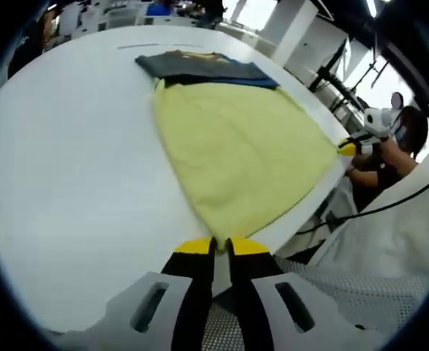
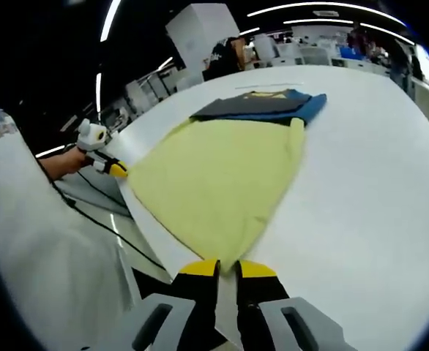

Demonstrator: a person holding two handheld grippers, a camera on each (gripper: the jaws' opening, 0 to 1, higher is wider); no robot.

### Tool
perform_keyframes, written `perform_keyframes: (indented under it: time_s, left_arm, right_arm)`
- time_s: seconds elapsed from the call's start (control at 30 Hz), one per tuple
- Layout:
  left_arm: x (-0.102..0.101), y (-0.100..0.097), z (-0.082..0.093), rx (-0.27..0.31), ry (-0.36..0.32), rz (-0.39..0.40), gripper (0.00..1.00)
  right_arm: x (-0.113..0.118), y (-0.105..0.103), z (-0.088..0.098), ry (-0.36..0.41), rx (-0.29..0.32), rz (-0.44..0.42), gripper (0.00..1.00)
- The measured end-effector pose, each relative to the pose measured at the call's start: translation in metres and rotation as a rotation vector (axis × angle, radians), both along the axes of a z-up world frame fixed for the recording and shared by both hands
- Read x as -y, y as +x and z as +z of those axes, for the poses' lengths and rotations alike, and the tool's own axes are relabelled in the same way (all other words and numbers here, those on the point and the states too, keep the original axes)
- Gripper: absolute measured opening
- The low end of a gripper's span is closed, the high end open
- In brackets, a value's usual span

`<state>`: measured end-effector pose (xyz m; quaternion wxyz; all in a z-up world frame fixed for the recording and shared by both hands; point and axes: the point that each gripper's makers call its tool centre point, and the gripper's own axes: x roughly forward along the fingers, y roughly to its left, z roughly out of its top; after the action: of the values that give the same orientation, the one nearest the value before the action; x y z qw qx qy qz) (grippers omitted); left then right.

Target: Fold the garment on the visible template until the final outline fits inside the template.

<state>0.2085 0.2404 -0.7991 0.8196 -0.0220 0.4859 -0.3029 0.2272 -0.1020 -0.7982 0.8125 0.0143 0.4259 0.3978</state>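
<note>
Left gripper fingers pinch yellow garment corner at table edge; right gripper likewise.

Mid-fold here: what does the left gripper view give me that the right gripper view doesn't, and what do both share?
Left gripper view alone: the left gripper pinching one near corner of the yellow garment, and a seated person beyond the table edge.

Right gripper view alone: the right gripper pinching the other near corner, plus stacked white boxes in the background.

Both: the yellow garment spread on the white table, a folded dark blue garment at its far end, and the opposite gripper at the garment's far corner.
</note>
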Motion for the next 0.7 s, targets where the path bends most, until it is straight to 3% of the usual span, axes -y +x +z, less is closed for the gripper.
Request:
perform_keyframes:
  time_s: [0.7]
  left_arm:
    - [-0.0012, -0.0024, 0.0012, -0.009, -0.017, 0.008, 0.04]
  right_arm:
    - [0.0004, -0.0059, -0.0021, 0.016, -0.016, -0.01, 0.01]
